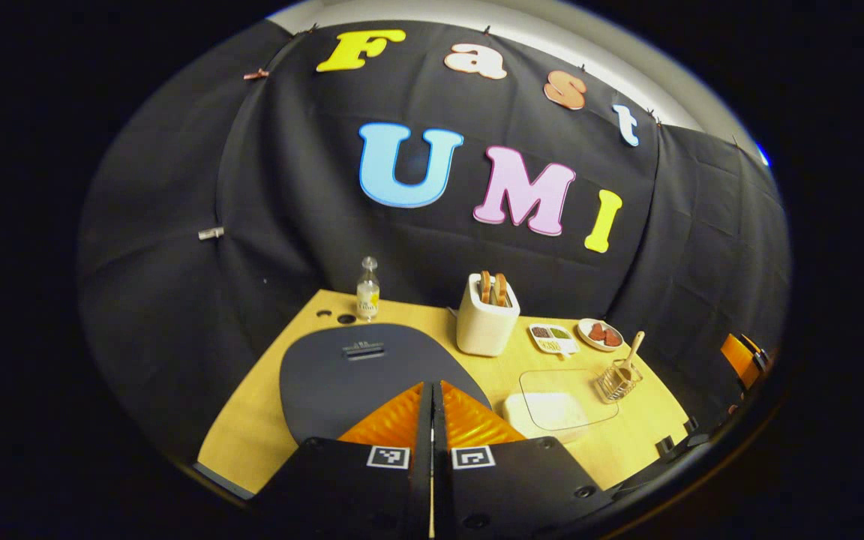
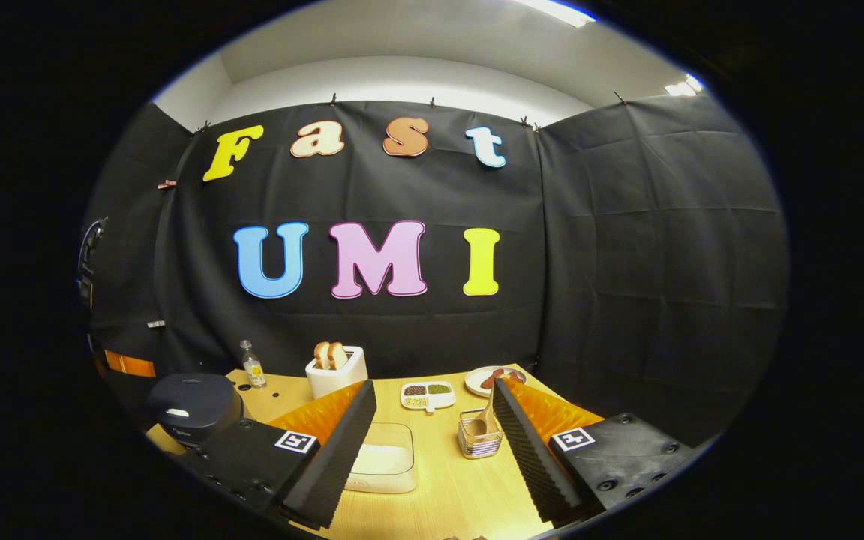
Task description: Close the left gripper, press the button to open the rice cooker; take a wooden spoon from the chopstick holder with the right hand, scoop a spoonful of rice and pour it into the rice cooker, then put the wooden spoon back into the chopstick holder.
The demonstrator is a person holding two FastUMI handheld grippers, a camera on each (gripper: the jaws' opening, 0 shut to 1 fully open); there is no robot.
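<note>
The left gripper (image 1: 432,390) had fingers pressed together above the rice cooker (image 1: 357,375); the right gripper (image 2: 432,420), fingers spread, faced the light, stiff wooden spoon (image 2: 486,417), best pinched at its upright handle.

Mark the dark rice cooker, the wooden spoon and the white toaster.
dark rice cooker (image 1: 357,375): left gripper view, on its closed lid.
wooden spoon (image 1: 634,346): left gripper view, on the handle above the holder.
white toaster (image 2: 336,379): right gripper view, on its front wall.

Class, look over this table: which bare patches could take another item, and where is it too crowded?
Bare wood lies beside the rice cooker toward the bottle, and on the near strip of the table in front of the rice container and chopstick holder. The back is crowded: toaster, divided dish, plate.
</note>
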